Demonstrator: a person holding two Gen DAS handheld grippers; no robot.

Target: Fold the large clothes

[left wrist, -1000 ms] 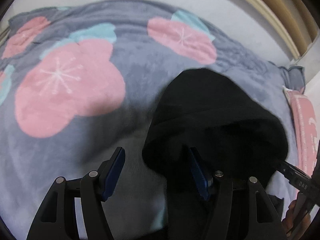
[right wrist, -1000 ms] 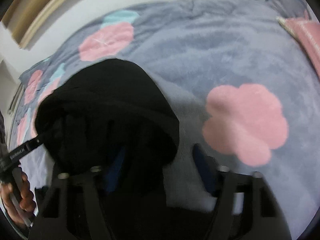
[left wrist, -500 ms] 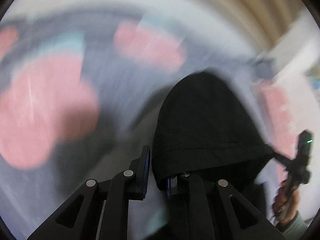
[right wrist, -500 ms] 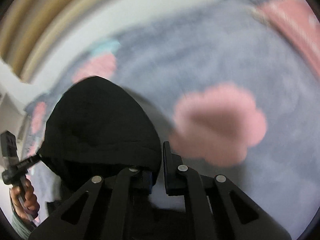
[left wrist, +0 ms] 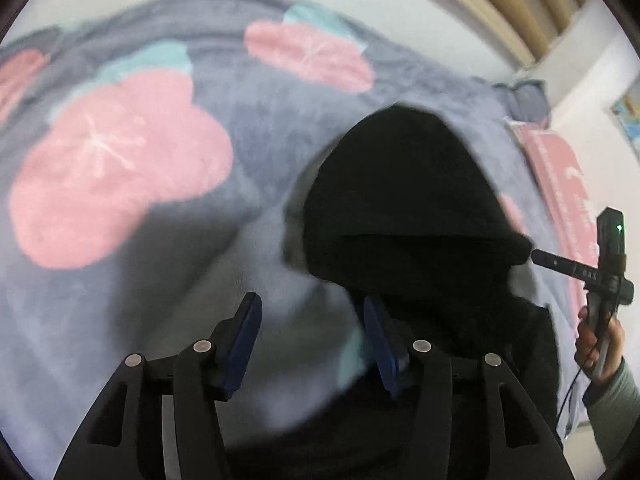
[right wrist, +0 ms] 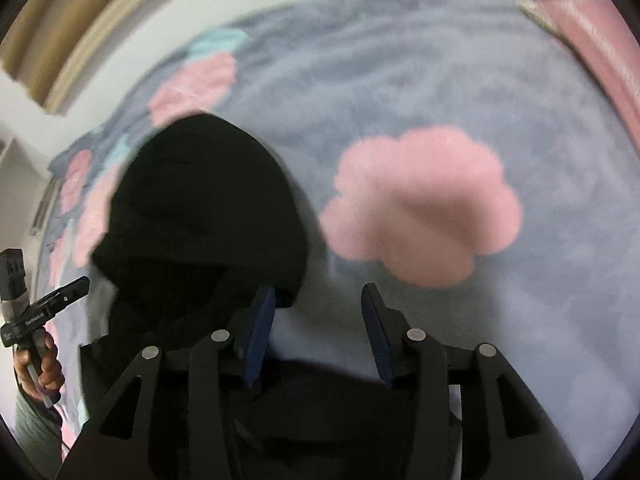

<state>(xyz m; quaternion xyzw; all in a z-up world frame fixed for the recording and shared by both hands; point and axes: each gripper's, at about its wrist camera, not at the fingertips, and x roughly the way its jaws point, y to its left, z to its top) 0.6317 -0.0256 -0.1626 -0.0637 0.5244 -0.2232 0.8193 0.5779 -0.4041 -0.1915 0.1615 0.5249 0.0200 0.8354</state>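
Note:
A black hooded garment (left wrist: pixel 404 200) lies on a grey blanket with pink flowers (left wrist: pixel 120 168); its hood points away from me. My left gripper (left wrist: pixel 308 320) is open with blue pads, just left of the hood's near edge, holding nothing. In the right wrist view the garment (right wrist: pixel 208 208) lies to the left, and my right gripper (right wrist: pixel 318 312) is open just right of the hood's edge, its left pad close to the cloth. The garment's body runs under both grippers and is mostly hidden.
The blanket (right wrist: pixel 440 100) covers a bed. A pink pillow (left wrist: pixel 560 176) lies at the right edge, also in the right wrist view (right wrist: pixel 592 40). A white wall and wooden slats (left wrist: pixel 500 4) stand behind. Each view shows the other hand-held gripper (left wrist: pixel 600 272) (right wrist: pixel 36 312).
Half a second ago both grippers were shut on the hood's edges and lifted it. Now both have opened and let it go; the hood lies on the blanket.

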